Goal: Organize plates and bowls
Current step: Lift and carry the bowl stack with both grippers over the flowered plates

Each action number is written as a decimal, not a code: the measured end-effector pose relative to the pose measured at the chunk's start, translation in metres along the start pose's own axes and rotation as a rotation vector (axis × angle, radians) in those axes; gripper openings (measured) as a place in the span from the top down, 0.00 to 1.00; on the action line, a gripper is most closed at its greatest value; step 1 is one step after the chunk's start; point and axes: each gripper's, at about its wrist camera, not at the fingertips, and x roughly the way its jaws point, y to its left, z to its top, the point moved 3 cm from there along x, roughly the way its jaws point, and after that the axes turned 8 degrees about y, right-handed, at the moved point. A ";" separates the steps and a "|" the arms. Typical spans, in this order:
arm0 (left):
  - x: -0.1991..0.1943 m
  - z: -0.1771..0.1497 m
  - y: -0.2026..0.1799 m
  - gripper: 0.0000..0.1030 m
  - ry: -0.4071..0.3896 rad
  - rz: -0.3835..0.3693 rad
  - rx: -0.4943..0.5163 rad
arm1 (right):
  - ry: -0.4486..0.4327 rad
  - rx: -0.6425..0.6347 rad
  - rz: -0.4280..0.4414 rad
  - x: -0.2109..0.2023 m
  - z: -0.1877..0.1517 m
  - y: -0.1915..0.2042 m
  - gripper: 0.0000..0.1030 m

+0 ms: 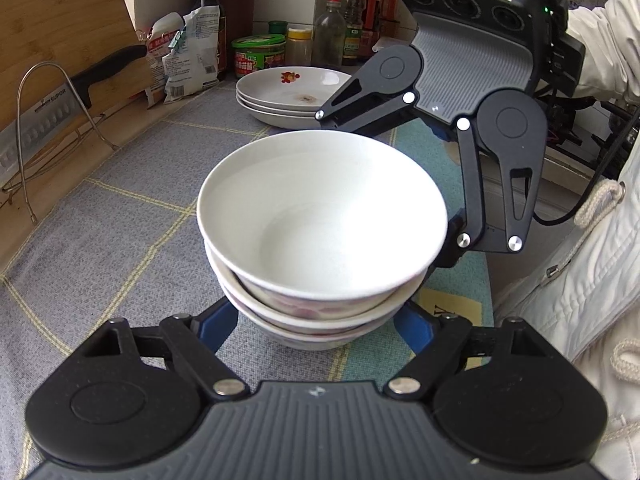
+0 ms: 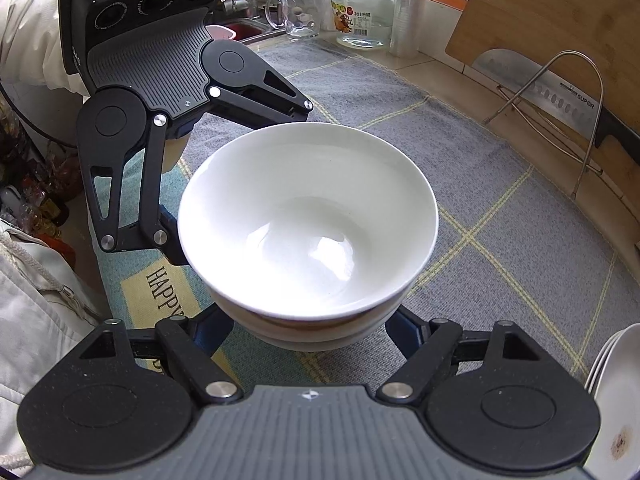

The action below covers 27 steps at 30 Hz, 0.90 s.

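Note:
A stack of three white bowls (image 1: 320, 216) stands on the grey checked mat, also in the right wrist view (image 2: 308, 220). My left gripper (image 1: 320, 332) has its blue fingers spread on either side of the stack's base, open. My right gripper (image 2: 310, 332) does the same from the opposite side, open; it shows in the left wrist view (image 1: 404, 184) behind the bowls. Whether the fingers touch the bowls is hidden. A stack of white plates (image 1: 292, 94) with a red flower print sits farther back; its edge shows in the right wrist view (image 2: 616, 400).
A cleaver on a wire rack (image 1: 48, 120) leans on a wooden cutting board (image 1: 64, 28) at the wall. Sauce bottles, jars and bags (image 1: 256, 52) stand behind the plates. A glass mug and jar (image 2: 340, 12) stand near the sink. My white jacket (image 1: 580, 280) is alongside.

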 end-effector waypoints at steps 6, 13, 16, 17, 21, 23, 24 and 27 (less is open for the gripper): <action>-0.004 0.002 -0.003 0.18 -0.003 -0.002 -0.019 | 0.005 0.006 0.012 -0.003 0.000 -0.001 0.17; -0.004 0.021 -0.011 0.19 -0.004 0.032 -0.033 | -0.002 -0.021 0.012 -0.017 -0.004 -0.007 0.17; -0.002 0.033 -0.016 0.19 -0.007 0.042 -0.047 | -0.008 -0.030 0.021 -0.024 -0.009 -0.015 0.17; 0.000 0.038 -0.017 0.19 -0.008 0.043 -0.055 | -0.011 -0.034 0.022 -0.028 -0.011 -0.018 0.17; 0.008 0.061 -0.026 0.19 -0.016 0.065 -0.062 | -0.020 -0.054 0.021 -0.043 -0.020 -0.033 0.17; 0.014 0.074 -0.027 0.19 -0.024 0.070 -0.071 | -0.020 -0.070 0.013 -0.051 -0.026 -0.042 0.17; 0.017 0.080 -0.028 0.19 -0.028 0.073 -0.075 | -0.022 -0.075 0.012 -0.056 -0.029 -0.047 0.17; 0.028 0.100 -0.030 0.19 -0.040 0.085 -0.074 | -0.028 -0.083 0.015 -0.068 -0.040 -0.066 0.17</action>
